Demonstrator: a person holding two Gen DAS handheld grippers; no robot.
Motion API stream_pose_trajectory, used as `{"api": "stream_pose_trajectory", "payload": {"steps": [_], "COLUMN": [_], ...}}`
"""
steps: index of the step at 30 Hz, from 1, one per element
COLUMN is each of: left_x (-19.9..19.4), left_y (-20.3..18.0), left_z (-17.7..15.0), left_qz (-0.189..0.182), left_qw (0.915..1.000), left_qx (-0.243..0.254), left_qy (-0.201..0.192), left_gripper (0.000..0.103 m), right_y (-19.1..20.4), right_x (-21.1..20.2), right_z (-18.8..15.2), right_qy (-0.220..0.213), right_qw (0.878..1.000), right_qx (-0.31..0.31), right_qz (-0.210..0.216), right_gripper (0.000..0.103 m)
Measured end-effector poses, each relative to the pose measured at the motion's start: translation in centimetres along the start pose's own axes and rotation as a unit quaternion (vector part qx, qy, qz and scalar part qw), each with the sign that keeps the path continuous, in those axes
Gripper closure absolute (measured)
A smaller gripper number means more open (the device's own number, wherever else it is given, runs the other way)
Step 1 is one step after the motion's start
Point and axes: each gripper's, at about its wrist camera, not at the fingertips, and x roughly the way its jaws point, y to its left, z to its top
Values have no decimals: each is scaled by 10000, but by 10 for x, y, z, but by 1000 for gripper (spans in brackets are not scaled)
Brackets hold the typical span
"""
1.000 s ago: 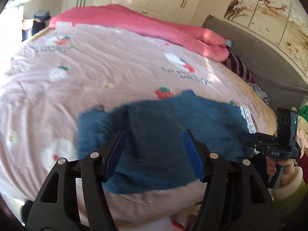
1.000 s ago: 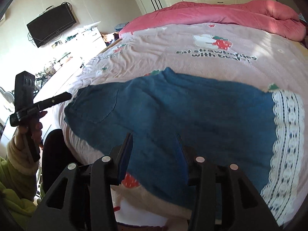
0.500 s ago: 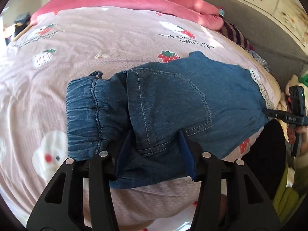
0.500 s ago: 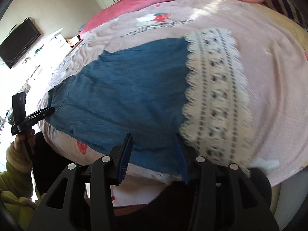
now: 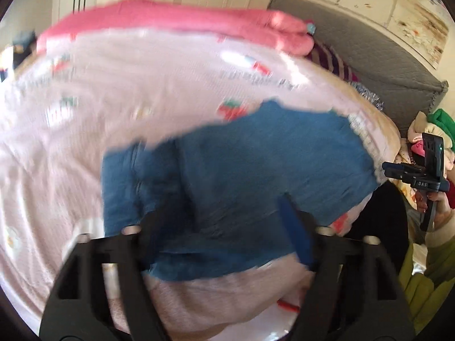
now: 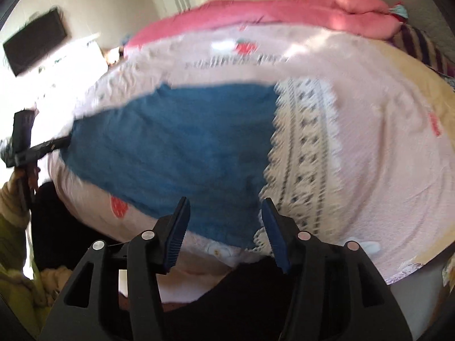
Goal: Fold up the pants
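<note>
Blue denim pants (image 5: 241,179) lie flat on the pink bed, waistband end at the left, white lace cuff (image 5: 362,133) at the right. In the right wrist view the pants (image 6: 176,147) spread left of the lace cuff (image 6: 301,164). My left gripper (image 5: 224,227) is open, its fingers over the near edge of the pants by the waistband, holding nothing. My right gripper (image 6: 224,224) is open, just before the near edge of the pants next to the cuff. Both views are blurred by motion.
A pink strawberry-print sheet (image 5: 113,91) covers the bed, with a pink quilt (image 5: 184,20) rolled along the far side. A grey headboard (image 5: 369,59) and a clothes pile (image 5: 426,130) stand at the right. A wall TV (image 6: 37,42) hangs at the left.
Both grippers have pulled back and tilted up from the pants. The left gripper's jaws have opened wider. The pants lie as before.
</note>
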Motion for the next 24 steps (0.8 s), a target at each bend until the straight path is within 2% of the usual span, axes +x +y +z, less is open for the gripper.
{"api": "stream_pose_trajectory", "payload": {"steps": [3, 7, 10, 13, 15, 18, 20, 21, 24], "left_x": [2, 40, 70, 93, 104, 99, 89, 85, 82], "left_y": [-36, -75, -81, -74, -62, -60, -67, -70, -103], "left_z": [17, 28, 25, 14, 8, 11, 25, 32, 64], "left_qz": [-213, -227, -329, 10, 110, 27, -225, -302, -378], "left_qw": [9991, 9967, 9960, 9945, 9939, 9949, 9961, 9964, 9942], "left_qx": [325, 770, 693, 680, 529, 383, 339, 375, 897], "left_qy": [-189, 75, 448, 798, 960, 927, 783, 702, 455], "left_gripper": [27, 26, 26, 26, 26, 25, 22, 20, 14], "right_y": [-8, -23, -32, -37, -38, -36, -37, -38, -44], "right_x": [0, 23, 33, 34, 35, 26, 11, -3, -22], "right_z": [6, 7, 0, -2, -4, -5, -5, -6, -8], "right_qy": [-116, 276, 539, 528, 513, 331, 48, -169, -315], "right_qw": [9997, 9977, 9956, 9945, 9944, 9948, 9946, 9950, 9951], "right_qx": [217, 618, 762, 894, 908, 927, 975, 939, 929], "right_qz": [71, 7, -3, 94, 139, 252, 352, 286, -128], "right_gripper": [47, 46, 46, 46, 46, 44, 44, 42, 32]}}
